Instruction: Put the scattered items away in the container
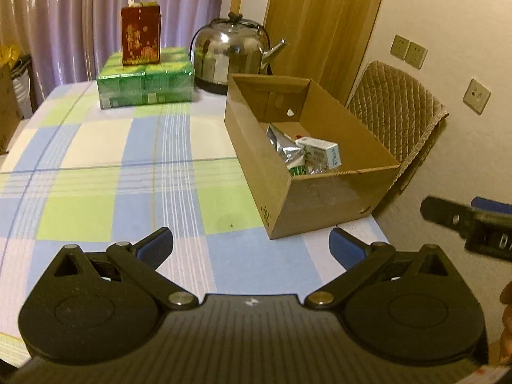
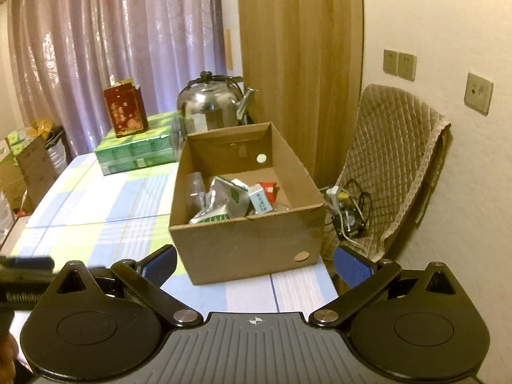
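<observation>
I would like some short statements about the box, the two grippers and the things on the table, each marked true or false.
1. The cardboard box holds several packets. True.
2. The left gripper is shut on a silver packet. False: its fingers stand wide apart and hold nothing.
3. The right gripper is open and empty. True.
4. The red box stands inside the cardboard box. False: it stands on the green package, apart from the cardboard box.
5. The kettle lies on its side. False: it stands upright behind the cardboard box.
</observation>
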Motion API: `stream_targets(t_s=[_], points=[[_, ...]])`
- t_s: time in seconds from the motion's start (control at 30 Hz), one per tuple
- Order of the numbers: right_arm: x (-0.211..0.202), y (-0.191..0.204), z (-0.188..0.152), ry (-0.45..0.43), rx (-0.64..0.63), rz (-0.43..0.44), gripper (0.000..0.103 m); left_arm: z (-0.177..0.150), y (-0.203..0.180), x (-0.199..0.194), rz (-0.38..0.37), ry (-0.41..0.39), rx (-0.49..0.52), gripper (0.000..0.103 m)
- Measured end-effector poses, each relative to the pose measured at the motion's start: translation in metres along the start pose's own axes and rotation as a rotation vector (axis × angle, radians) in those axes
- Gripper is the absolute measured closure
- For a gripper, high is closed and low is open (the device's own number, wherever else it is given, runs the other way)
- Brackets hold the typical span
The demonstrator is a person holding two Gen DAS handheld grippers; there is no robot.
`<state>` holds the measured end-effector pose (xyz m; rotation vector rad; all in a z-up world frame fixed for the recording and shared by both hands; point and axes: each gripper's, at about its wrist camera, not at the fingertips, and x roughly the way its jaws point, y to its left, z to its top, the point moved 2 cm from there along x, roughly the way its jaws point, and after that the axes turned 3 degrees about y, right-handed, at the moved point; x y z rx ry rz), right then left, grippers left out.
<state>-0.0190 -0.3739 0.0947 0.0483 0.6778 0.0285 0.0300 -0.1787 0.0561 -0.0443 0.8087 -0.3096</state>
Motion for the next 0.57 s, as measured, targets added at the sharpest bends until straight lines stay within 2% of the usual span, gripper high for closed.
stream_targets(t_s=[0.57], points=[[-0.012, 0.006, -0.007, -0.011, -0.015, 0.015, 0.002, -0.003, -0.011, -0.014, -0.018, -0.049, 0.023, 0.001]])
